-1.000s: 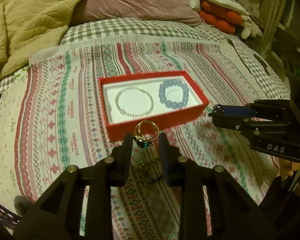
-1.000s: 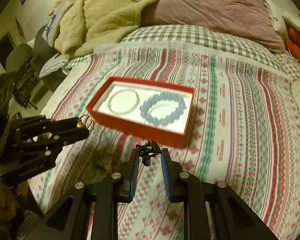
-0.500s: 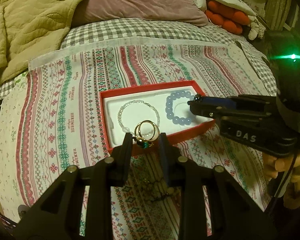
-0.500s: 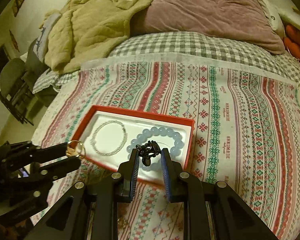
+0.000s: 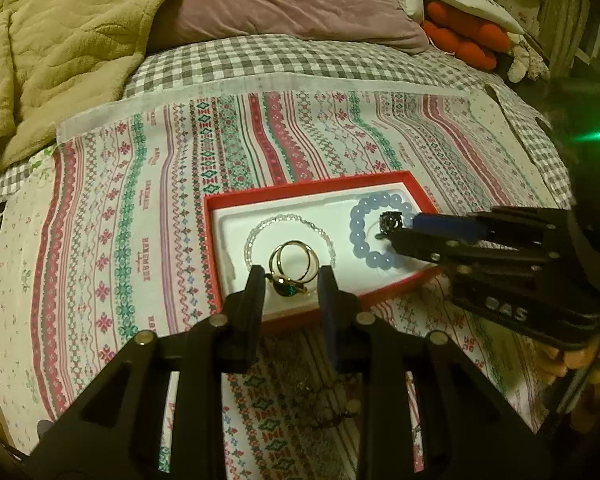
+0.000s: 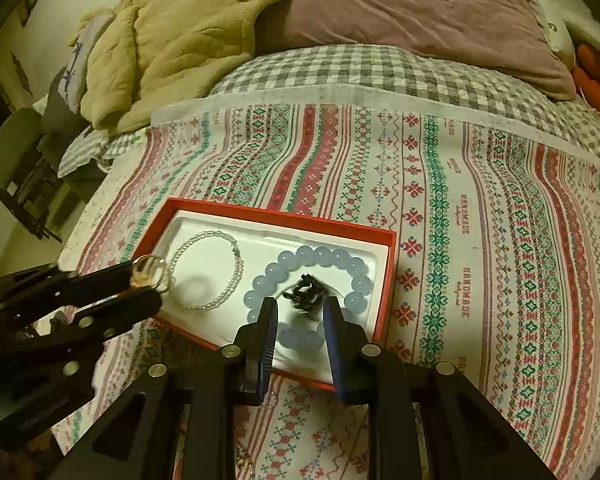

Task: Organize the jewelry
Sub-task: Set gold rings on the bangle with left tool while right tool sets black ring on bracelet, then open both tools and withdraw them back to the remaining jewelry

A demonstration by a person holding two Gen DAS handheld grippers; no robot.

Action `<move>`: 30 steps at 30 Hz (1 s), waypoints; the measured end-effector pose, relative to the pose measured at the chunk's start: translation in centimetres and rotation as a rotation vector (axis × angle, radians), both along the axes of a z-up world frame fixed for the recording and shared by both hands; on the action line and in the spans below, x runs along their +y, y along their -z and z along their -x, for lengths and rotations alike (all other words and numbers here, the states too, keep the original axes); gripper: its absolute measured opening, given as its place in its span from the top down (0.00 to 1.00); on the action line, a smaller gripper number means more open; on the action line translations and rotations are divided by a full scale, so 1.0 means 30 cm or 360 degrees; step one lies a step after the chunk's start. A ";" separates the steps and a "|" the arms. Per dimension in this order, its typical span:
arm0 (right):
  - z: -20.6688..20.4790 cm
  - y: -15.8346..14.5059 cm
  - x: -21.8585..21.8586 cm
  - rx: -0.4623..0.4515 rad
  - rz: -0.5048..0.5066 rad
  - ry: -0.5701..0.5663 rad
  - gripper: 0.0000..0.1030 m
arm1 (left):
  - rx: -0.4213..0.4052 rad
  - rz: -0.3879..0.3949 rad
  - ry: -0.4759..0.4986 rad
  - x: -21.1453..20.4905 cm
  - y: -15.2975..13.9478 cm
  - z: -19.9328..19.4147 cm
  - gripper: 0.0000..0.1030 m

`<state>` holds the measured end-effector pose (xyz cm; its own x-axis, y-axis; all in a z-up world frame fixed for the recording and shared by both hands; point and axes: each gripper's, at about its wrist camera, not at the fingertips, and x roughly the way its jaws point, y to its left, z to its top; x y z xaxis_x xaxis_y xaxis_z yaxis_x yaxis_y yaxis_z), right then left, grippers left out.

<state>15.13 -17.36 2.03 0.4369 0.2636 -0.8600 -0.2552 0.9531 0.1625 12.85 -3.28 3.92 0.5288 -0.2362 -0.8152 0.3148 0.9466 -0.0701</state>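
Patterned striped cloth (image 5: 148, 216) under red rectangular box (image 5: 300, 190). Left gripper (image 5: 291, 284) pinching 2 gold rings (image 5: 294, 258) above box's near edge. Right gripper (image 6: 300, 314) jaws just widening, dark blurred ornament (image 6: 306, 296) between them above box's blue bead bracelet (image 6: 340, 258).

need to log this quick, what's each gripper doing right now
left gripper: shut on the gold rings.
right gripper: jaws just opening, dark trinket between them, grip unclear.

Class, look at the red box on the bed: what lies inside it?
Inside the red box, on its white lining, lie a clear beaded bracelet and a blue bead bracelet. The gripper fingers hide part of the blue one.
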 end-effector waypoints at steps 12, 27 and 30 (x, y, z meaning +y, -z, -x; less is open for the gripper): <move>0.074 -0.098 -0.027 -0.0137 0.0046 0.0039 0.35 | -0.0024 -0.0048 -0.0005 -0.015 0.030 -0.052 0.72; 0.110 -0.098 -0.077 -0.0080 0.0074 0.0123 0.28 | -0.0047 -0.0065 -0.0054 -0.007 0.000 -0.031 0.44; 0.125 -0.104 -0.085 -0.0073 0.0078 0.0136 0.27 | -0.0051 -0.0065 -0.0069 -0.002 -0.015 -0.006 0.36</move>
